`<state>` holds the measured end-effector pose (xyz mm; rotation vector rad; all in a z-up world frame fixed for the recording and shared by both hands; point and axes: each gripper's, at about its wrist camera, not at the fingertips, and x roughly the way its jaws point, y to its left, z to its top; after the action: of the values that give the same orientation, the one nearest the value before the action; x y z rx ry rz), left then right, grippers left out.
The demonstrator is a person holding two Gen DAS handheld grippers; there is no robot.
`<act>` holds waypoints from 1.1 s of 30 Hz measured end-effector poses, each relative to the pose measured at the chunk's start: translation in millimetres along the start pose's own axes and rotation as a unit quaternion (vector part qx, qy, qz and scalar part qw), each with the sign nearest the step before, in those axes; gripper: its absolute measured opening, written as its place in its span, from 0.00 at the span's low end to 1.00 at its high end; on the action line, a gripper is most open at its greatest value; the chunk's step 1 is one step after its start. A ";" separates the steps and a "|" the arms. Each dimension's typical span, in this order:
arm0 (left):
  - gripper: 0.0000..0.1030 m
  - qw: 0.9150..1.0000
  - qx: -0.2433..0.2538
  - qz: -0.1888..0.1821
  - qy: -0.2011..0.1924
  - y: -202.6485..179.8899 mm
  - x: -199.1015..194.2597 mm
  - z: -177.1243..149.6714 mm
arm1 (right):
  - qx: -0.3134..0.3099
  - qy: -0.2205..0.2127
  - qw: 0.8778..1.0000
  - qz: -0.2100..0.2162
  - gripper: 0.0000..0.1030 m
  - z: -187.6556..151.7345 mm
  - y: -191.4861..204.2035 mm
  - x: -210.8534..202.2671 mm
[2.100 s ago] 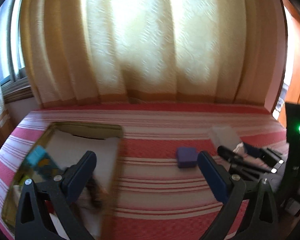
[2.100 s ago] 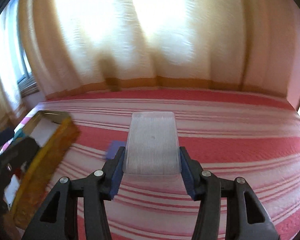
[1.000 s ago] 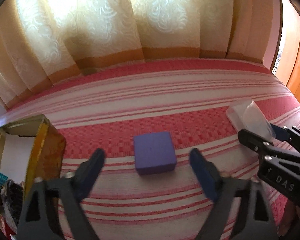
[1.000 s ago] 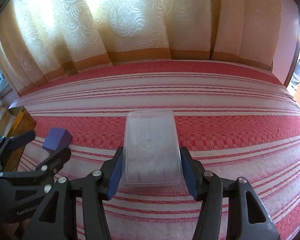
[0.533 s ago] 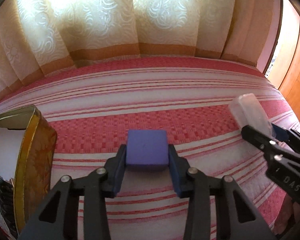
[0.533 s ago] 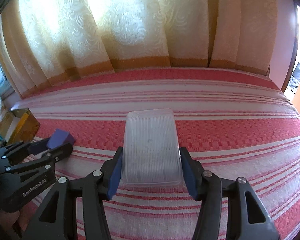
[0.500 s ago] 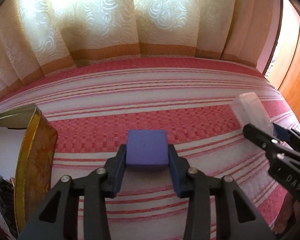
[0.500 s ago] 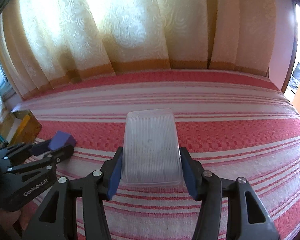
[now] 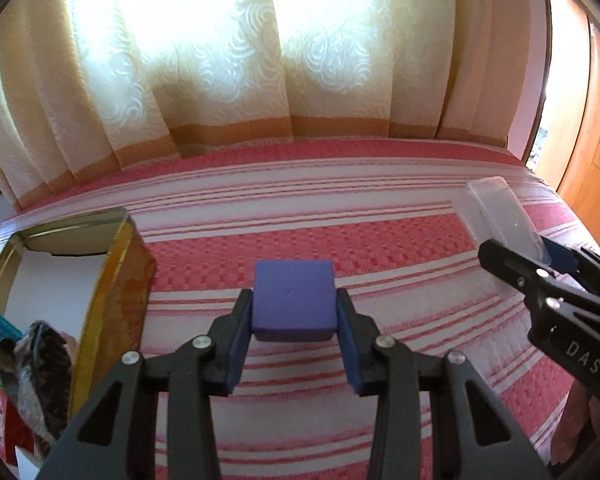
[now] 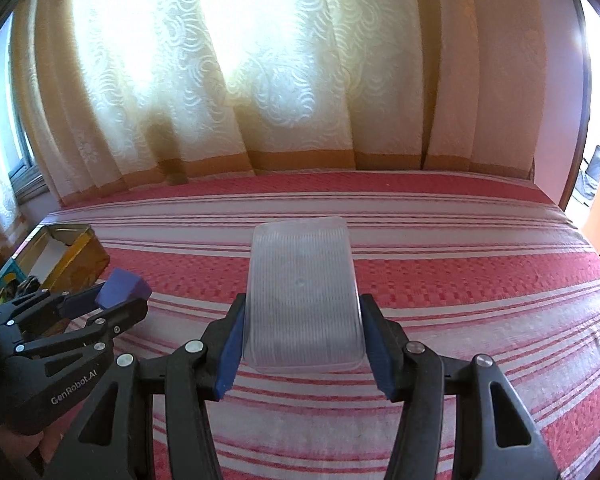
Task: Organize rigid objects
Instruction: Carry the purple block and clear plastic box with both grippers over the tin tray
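With my left gripper (image 9: 295,316) clamped on the purple block (image 9: 294,300) and my right gripper (image 10: 302,332) pinching the clear box (image 10: 302,296) above the bedspread (image 9: 380,240), the slick box may slip short of the tin (image 9: 116,280).

A matt purple block (image 9: 294,300), a ribbed translucent plastic box (image 10: 302,296) and a glossy gold tin (image 9: 112,280) above woven striped cloth (image 9: 380,240).

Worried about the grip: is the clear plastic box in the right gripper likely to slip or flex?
The clear box looks thin-walled, so probably light and slightly flexible. Its smooth sides could slip between the right gripper pads.
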<state>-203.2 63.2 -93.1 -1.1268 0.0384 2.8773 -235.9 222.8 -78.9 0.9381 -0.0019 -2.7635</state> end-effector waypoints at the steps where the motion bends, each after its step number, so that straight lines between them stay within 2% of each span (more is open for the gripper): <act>1: 0.38 1.000 0.000 0.002 -0.003 0.3 -1.8 -1.1 | 0.000 -0.002 1.000 0.002 0.55 -0.5 1.3 -1.5; 10: 0.38 0.999 -0.017 0.003 -0.030 10.5 -23.1 -14.5 | -0.015 -0.021 1.000 0.014 0.55 -7.5 16.1 -15.8; 33: 0.38 0.998 -0.031 -0.001 -0.063 19.2 -59.2 -36.5 | -0.034 -0.064 0.997 0.033 0.55 -19.9 34.1 -46.0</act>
<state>-136.1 40.1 -79.6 -0.9497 -0.0574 2.9607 -181.3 200.6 -64.6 0.7295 0.0381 -2.7388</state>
